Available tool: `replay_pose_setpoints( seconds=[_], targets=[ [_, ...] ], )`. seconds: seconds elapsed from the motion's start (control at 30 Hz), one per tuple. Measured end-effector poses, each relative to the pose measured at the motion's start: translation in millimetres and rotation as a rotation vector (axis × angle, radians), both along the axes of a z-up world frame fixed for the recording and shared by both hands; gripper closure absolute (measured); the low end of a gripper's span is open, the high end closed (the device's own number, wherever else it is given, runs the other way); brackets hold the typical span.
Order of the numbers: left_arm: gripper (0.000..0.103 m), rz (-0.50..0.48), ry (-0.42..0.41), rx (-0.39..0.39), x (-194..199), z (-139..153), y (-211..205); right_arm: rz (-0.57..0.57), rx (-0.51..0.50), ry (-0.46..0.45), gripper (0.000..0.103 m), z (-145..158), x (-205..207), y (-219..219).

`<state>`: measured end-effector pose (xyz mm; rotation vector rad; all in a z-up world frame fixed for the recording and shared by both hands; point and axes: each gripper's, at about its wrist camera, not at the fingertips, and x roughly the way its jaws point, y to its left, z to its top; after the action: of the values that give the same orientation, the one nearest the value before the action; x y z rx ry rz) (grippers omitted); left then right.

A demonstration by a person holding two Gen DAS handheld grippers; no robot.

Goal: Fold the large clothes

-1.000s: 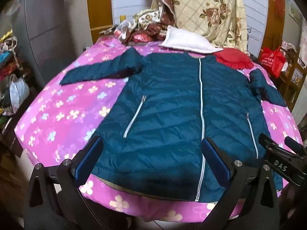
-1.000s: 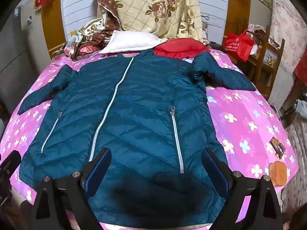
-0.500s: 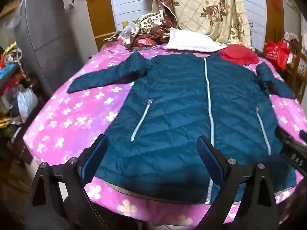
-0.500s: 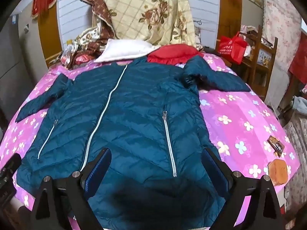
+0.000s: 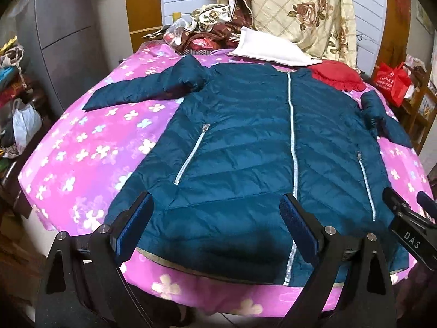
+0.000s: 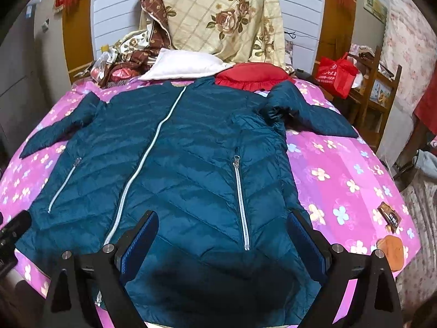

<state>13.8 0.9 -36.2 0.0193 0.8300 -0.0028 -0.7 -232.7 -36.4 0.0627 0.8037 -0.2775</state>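
Note:
A large teal quilted jacket (image 5: 245, 158) lies flat and zipped on the pink flowered bed, both sleeves spread outward; it also shows in the right wrist view (image 6: 191, 169). My left gripper (image 5: 215, 218) is open and empty, hovering above the jacket's hem on its left half. My right gripper (image 6: 222, 235) is open and empty above the hem on the right half, near the right pocket zipper (image 6: 241, 202). The right gripper's tip shows at the left wrist view's right edge (image 5: 404, 216).
The pink bedsheet (image 5: 82, 147) lies under the jacket. A white pillow (image 5: 267, 49), a red cushion (image 5: 338, 75) and a floral quilt (image 5: 300, 5) sit at the bed's head. A red bag (image 6: 336, 73) on wooden shelves stands right. Two small brown items (image 6: 390, 235) lie at the bed's right edge.
Both grippers shifted slightly over the hem, pulling back and then forward again; the jacket has not moved and both stay open.

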Motion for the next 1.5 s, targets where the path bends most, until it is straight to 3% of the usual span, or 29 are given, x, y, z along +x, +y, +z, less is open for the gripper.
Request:
replay_pose_setpoints(
  seconds=[0.07,0.3,0.7,1.03,1.5],
  targets=[
    [0.009,0.009,0.003,0.040,0.0,-1.2,-1.1,0.005,0.000,0.006,0.010,-1.6,-0.5,0.7],
    [0.009,0.054,-0.022,0.050,-4.7,2.3,5.9,0.038,0.000,0.015,0.010,-4.0,-0.8,10.7],
    [0.009,0.023,-0.007,0.001,2.8,11.9,25.7,0.067,-0.028,0.004,0.010,9.8,1.2,28.0],
    [0.009,0.048,-0.077,0.046,9.0,14.2,50.5,0.094,-0.081,-0.002,0.010,25.3,10.2,53.0],
    [0.009,0.066,-0.034,-0.048,24.6,-2.8,93.2,0.141,-0.107,0.032,0.010,23.5,34.3,92.4]
  ],
)
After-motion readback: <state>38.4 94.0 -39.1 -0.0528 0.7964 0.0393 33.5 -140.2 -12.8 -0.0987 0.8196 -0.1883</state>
